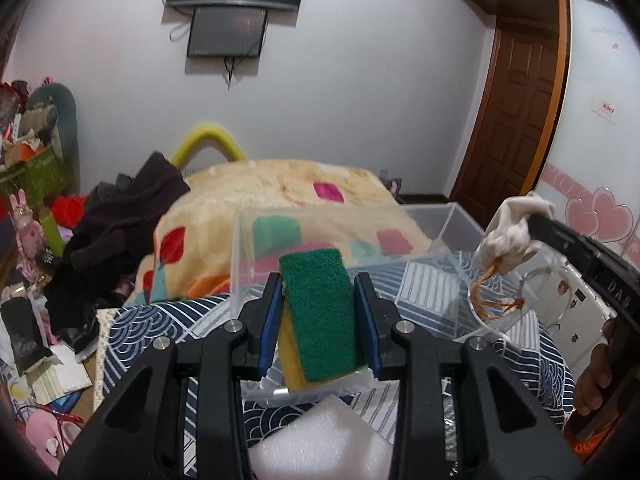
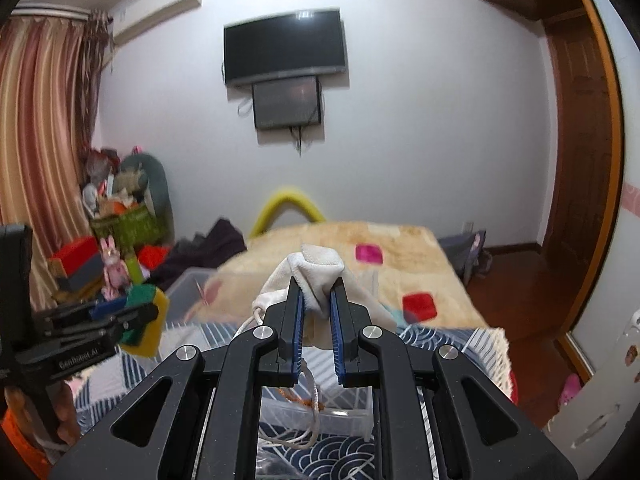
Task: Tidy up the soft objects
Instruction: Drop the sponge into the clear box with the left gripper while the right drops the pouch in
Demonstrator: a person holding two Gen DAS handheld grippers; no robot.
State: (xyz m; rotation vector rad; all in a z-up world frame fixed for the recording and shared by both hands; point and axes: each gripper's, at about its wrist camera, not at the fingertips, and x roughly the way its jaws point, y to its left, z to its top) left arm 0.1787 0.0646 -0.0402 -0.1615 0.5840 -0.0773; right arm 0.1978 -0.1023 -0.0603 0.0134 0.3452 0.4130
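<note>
My left gripper is shut on a green-and-yellow scrub sponge and holds it over a clear plastic bin on the bed. My right gripper is shut on a white cloth drawstring pouch, its cords hanging down. In the left wrist view the pouch hangs from the right gripper at the right, above the bin's right end. In the right wrist view the left gripper with the sponge shows at the left.
A white foam block lies on the blue patterned sheet in front of the bin. A beige blanket covers the far bed, dark clothes heaped at its left. Clutter fills the left floor; a wooden door stands right.
</note>
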